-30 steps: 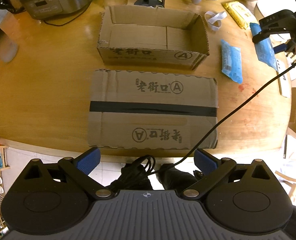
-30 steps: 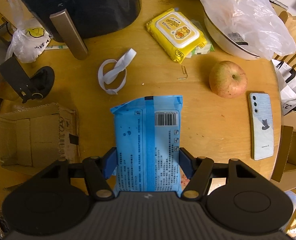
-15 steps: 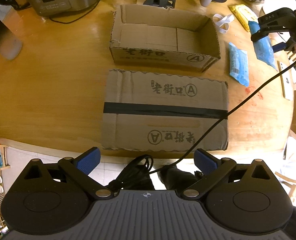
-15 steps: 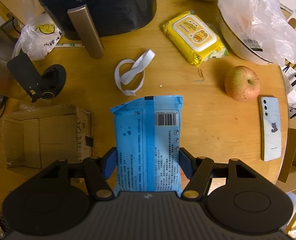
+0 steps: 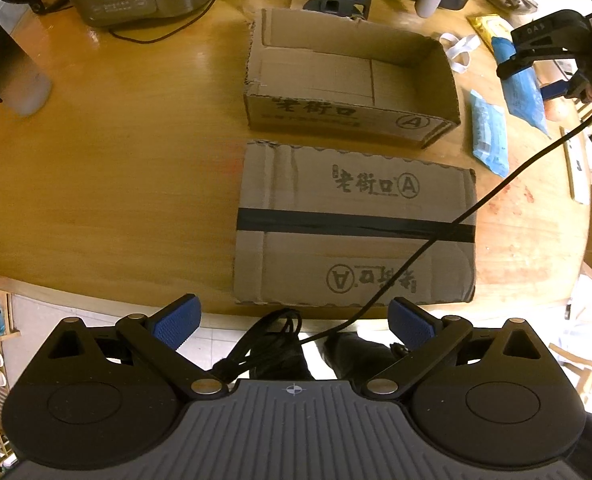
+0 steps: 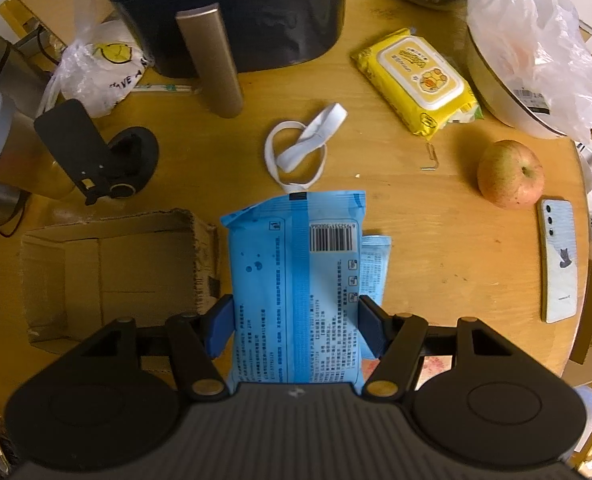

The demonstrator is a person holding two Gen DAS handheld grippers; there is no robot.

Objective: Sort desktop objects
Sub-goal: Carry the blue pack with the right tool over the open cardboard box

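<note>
Blue wipes pack [image 6: 296, 292] pinched by right tongs [image 6: 296, 324], perhaps loosely; could slip before open box [image 6: 108, 276]; left tongs [image 5: 292, 322] spread, empty

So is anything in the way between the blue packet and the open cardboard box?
Nothing visible blocks it. The right gripper holds the blue plastic wipes packet above the wooden table, right beside the open, empty brown cardboard box.

Blue packet [image 6: 296, 288] printed with a black barcode and a darker blue stripe. Yellow wipes pack [image 6: 415, 80] with a pale lid. Red-yellow apple [image 6: 511, 174]. White band [image 6: 301, 148]. Brown cardboard box [image 5: 351, 92] with black characters. Honey-coloured wooden table [image 5: 116, 184].
</note>
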